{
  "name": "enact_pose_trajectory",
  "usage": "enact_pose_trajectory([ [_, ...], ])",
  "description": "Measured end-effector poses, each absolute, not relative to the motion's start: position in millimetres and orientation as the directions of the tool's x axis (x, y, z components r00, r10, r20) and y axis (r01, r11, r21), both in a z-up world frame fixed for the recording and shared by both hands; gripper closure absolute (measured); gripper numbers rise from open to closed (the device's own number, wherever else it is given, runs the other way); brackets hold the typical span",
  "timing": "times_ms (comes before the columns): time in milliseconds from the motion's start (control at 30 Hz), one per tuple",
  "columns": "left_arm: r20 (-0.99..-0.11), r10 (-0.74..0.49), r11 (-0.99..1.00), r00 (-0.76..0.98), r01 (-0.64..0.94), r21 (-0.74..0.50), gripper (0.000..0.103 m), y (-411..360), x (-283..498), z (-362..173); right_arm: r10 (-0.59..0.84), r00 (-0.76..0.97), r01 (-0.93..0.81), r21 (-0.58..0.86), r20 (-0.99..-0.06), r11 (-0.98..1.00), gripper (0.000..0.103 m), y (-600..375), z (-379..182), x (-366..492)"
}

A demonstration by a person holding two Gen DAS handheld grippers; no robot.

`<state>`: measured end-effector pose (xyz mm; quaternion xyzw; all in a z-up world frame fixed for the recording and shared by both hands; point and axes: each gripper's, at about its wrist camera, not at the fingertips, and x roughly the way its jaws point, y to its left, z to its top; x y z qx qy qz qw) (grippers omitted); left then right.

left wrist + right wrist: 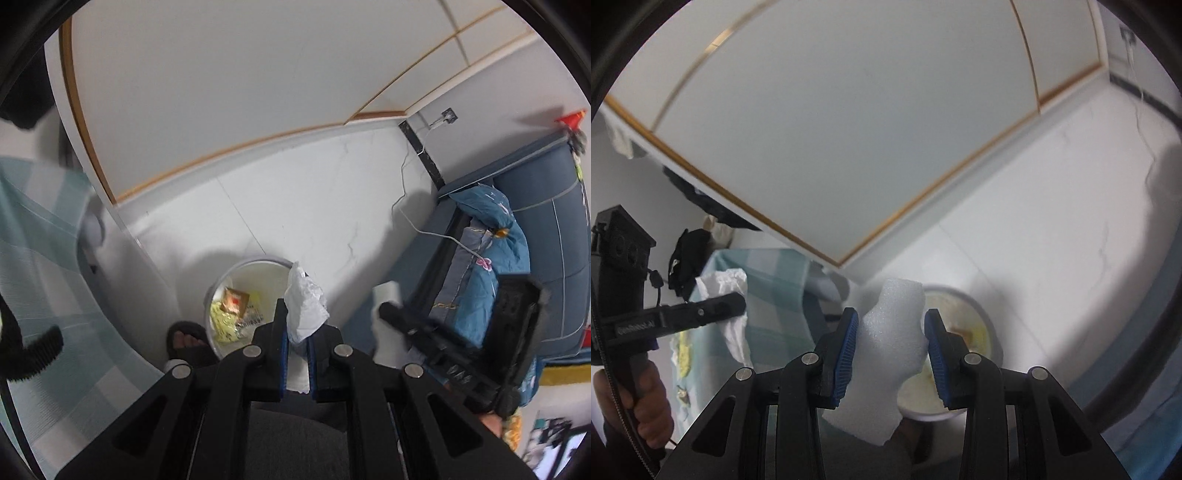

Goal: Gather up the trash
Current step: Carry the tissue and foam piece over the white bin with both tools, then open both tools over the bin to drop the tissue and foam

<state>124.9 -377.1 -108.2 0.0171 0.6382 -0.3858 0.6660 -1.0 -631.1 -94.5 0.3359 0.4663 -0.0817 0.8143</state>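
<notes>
A pale, faintly veined tiled floor (295,192) is seen spreading below both cameras, bordered by a white wall panel with a thin wooden trim (221,92). A dark blue upholstered sofa (546,221) is seen at the right of the left wrist view, with a blue patterned quilt (487,258) draped against it. A pale green and white checked cloth (768,273) is seen at the left of the right wrist view.

A round white plastic trash bin (255,263) is found standing on the floor, directly below the two grippers; yellow and orange crumpled wrappers (232,310) are seen lying inside it. A sandalled foot (186,338) is seen just beside the bin.

A white piece of foam packing (892,339) is held between the blue ribbed pads (846,350) of the right gripper (892,328), whose jaws are closed against its two sides; the foam is held over the near rim of the bin. A crumpled white tissue (304,306) is pinched between the nearly closed jaws of the left gripper (297,332), above the bin's near right rim. The left gripper is also seen from the side in the right wrist view, with the tissue in its tip.

A thin white cable (406,192) is seen trailing down the wall and across the floor toward the sofa.
</notes>
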Motion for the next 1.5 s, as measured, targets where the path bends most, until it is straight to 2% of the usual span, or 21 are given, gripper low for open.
enact_pose_trajectory([
  [300,-0.874,-0.429,0.716,-0.23,0.503,-0.484,0.099,-391,128,-142,0.256,0.432,0.497,0.465,-0.865,0.733,0.065,-632,-165,4],
  [467,-0.872,-0.416,0.734,-0.257,0.471,-0.489,0.099,-389,131,-152,0.272,0.384,0.516,0.449,-0.883,0.73,0.064,-629,-180,7],
  [533,-0.874,-0.406,0.738,-0.266,0.469,-0.485,0.099,-393,130,-155,0.281,0.376,0.519,0.452,-0.883,0.726,0.06,-631,-182,7],
  [567,-0.876,-0.402,0.738,-0.268,0.471,-0.483,0.099,-394,130,-155,0.282,0.376,0.519,0.453,-0.883,0.725,0.054,-633,-185,5],
  [600,-0.877,-0.398,0.737,-0.27,0.475,-0.481,0.099,-394,131,-157,0.281,0.374,0.521,0.451,-0.884,0.725,0.048,-633,-185,4],
  [633,-0.88,-0.391,0.735,-0.271,0.483,-0.475,0.099,-396,130,-158,0.278,0.37,0.523,0.446,-0.886,0.726,0.046,-630,-185,10],
  [833,-0.898,-0.341,0.721,-0.277,0.536,-0.439,0.099,-403,126,-168,0.255,0.378,0.545,0.437,-0.89,0.715,0.044,-636,-179,4],
  [1167,-0.896,-0.305,0.721,-0.324,0.536,-0.439,0.098,-410,125,-180,0.187,0.43,0.586,0.431,-0.883,0.686,0.026,-650,-153,-13],
  [1500,-0.914,-0.218,0.715,-0.342,0.581,-0.388,0.09,-418,118,-190,0.176,0.441,0.596,0.434,-0.88,0.676,0.02,-653,-151,-15],
])
